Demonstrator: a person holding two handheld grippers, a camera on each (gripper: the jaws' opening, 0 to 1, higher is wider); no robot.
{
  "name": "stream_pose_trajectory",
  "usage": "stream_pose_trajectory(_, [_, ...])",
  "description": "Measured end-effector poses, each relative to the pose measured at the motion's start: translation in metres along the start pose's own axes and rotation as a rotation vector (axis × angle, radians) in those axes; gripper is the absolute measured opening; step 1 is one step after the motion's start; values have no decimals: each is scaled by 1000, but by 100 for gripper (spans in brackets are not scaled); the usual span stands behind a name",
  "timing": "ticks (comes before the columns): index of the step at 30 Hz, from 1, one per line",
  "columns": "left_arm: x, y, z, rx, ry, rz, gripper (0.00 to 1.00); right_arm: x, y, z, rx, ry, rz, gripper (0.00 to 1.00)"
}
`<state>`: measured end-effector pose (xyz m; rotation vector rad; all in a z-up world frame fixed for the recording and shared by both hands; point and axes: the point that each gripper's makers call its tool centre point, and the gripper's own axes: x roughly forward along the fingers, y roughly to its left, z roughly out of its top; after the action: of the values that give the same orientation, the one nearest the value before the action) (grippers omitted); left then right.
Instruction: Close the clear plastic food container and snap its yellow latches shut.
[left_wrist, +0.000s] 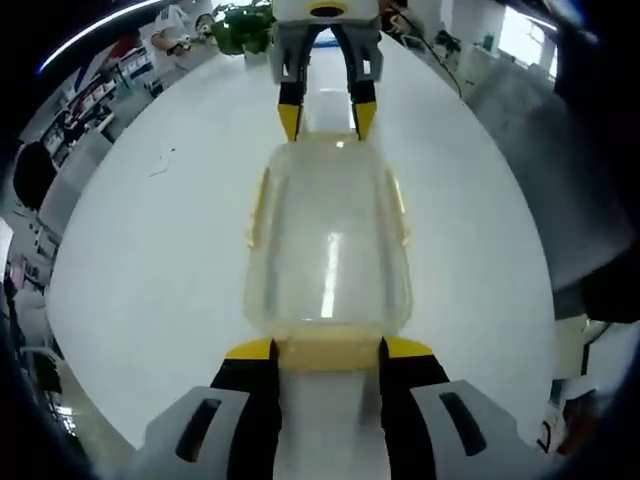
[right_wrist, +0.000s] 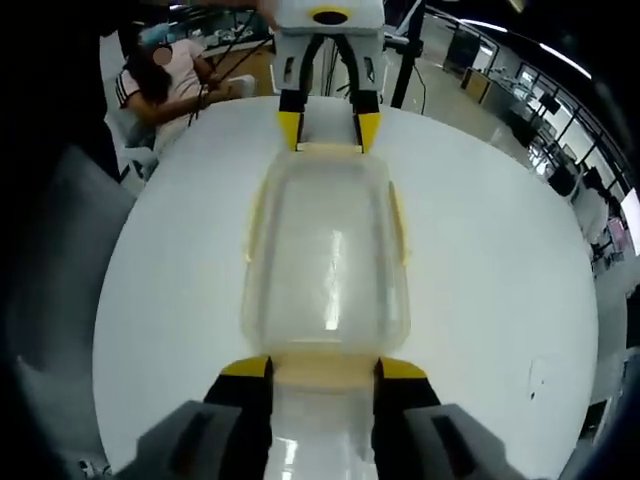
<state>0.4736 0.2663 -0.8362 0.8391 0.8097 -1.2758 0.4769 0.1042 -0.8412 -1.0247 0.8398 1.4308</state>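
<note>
Currently: latching step | clear rectangular plastic food container (left_wrist: 328, 250) lid-on, centred on round white counter (left_wrist: 150, 260) | left tongs (left_wrist: 328, 350) and right tongs (right_wrist: 323, 368) open, straddling opposite yellow end latches (left_wrist: 330, 352) | next: likely press both latches down until snapped.

The clear container (right_wrist: 325, 260) lies centred on the white table (right_wrist: 500, 290). The right gripper (right_wrist: 323, 368) flanks its end latch (right_wrist: 322, 368) at 6 o'clock. The left gripper (right_wrist: 328, 128) meets it at 12.
</note>
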Motion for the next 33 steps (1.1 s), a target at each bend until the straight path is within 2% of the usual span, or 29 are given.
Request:
stream_pose_trajectory(7, [-27,-7,23,5,-16,39,35,-39,5,8,-27,6,-45,36])
stream_pose_trajectory(14, [-49,-13,50,16,-21,94,35,-70,9,6,-51,16,-94,36])
stream_pose_trajectory(22, [-58,-18,62,16,-5,127,35,-81,13,4,-77,1,-97,36])
stream_pose_trajectory(28, [-57,-17,63,18,26,153,35,-85,13,4,-84,-19,-95,36])
stream_pose_trajectory(33, [-56,-18,71,10,23,155,35,-85,13,-4,-91,-13,-98,36])
